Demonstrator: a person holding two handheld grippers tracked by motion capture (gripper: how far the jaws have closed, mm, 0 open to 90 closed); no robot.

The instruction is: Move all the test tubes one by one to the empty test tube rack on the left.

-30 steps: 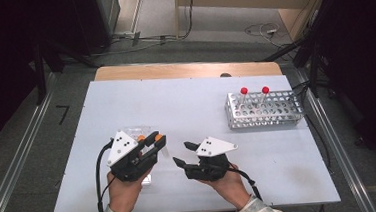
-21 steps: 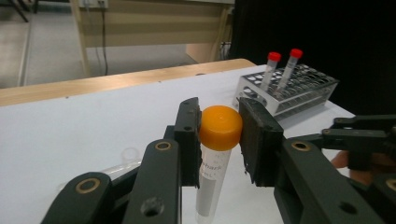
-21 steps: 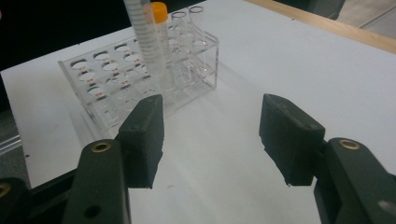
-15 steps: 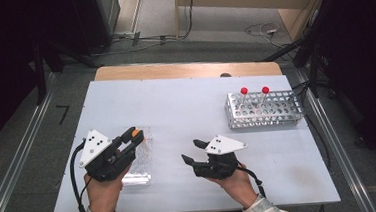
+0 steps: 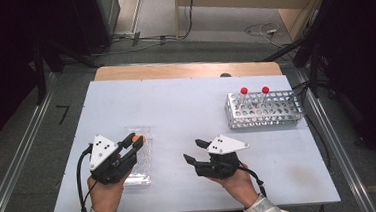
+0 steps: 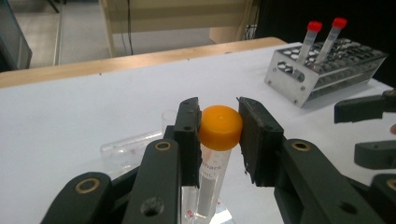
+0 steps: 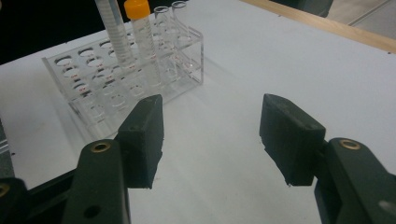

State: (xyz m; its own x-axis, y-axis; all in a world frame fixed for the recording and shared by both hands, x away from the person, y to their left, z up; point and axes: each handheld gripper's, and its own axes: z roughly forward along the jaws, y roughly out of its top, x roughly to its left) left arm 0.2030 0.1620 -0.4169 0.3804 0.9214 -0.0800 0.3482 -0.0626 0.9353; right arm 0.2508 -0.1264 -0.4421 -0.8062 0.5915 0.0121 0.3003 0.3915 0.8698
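My left gripper [image 5: 136, 140] is shut on the orange cap of a clear tube [image 6: 220, 128], which stands upright over a clear plastic rack [image 5: 140, 159] at the table's front left. In the right gripper view that clear rack [image 7: 126, 77] holds an orange-capped tube [image 7: 138, 28] and a second tube whose top is cut off by the frame. My right gripper [image 5: 192, 151] hovers open at the front centre, pointing left toward the clear rack, with nothing between its fingers. A metal rack [image 5: 264, 109] at the back right holds two red-capped tubes [image 5: 244, 91].
The white table [image 5: 175, 102] has a wooden strip along its far edge. Bare tabletop lies between the two racks. An empty uncapped tube [image 6: 169, 119] stands in the clear rack just behind the held one. Cables trail from both grippers toward the front edge.
My left gripper has shifted left with the orange-capped tube, uncovering the clear rack. The right gripper has drifted slightly right and stays open.
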